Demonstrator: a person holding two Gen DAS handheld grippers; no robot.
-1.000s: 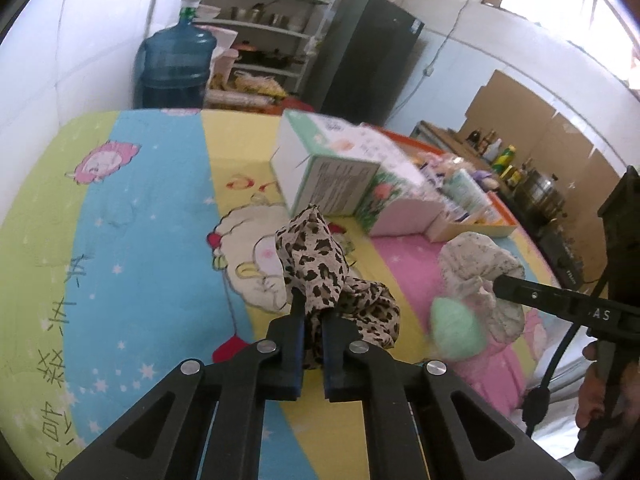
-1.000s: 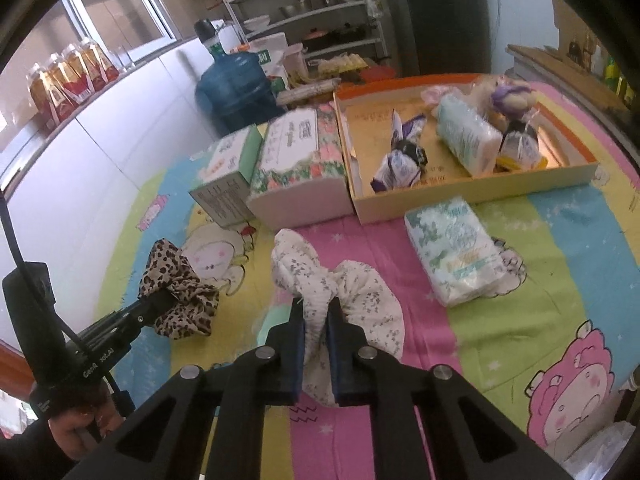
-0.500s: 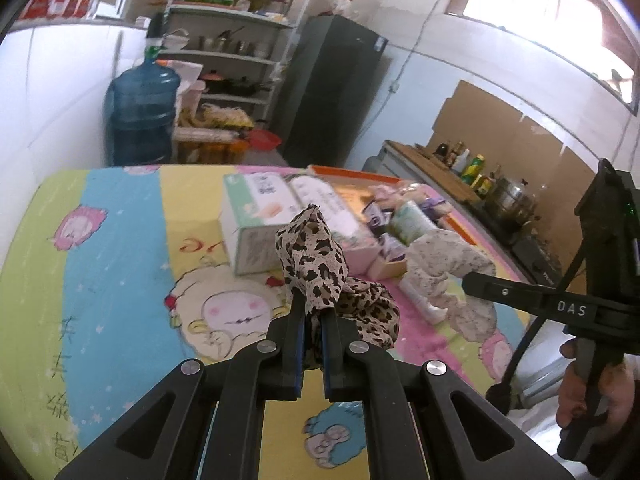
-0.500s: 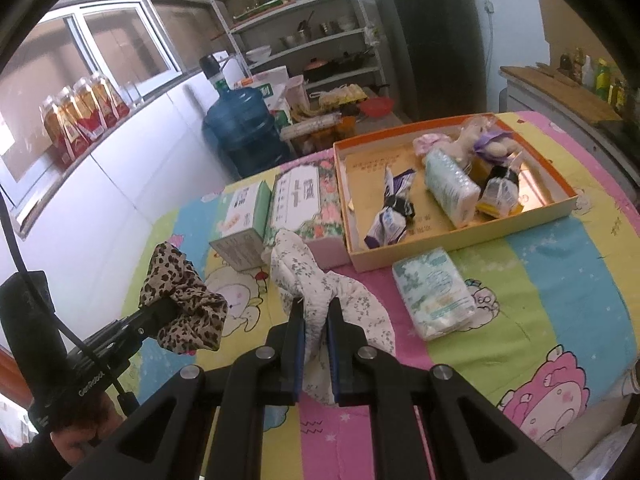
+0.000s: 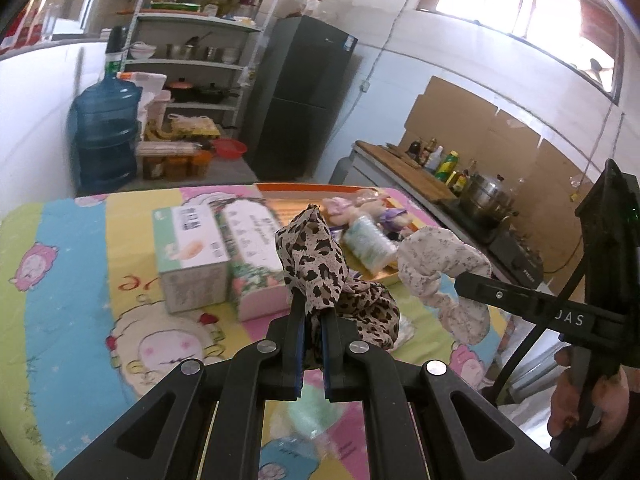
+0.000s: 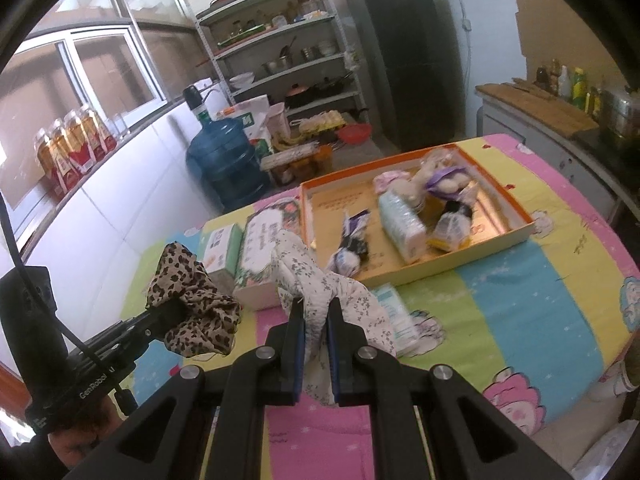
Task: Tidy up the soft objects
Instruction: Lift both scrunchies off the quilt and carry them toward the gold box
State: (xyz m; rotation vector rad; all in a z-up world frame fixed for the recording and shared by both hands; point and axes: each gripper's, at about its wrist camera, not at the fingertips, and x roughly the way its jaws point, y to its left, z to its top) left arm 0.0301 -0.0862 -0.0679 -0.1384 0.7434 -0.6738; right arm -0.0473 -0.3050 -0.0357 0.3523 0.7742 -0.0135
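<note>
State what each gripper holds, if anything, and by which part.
Left gripper: leopard-print scrunchie, pinched across its gathered band. Right gripper: white floral scrunchie, likewise clamped across its band.

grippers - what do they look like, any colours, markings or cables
Both the left gripper and right gripper are black, angular, with silver rivets and blue pads on their fingers. Each has white lettering on its side and a black cable trailing by the handle.

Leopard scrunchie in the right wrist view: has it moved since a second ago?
Yes. The leopard scrunchie, clamped in the left tongs, has lifted off the cartoon sheet.
</note>
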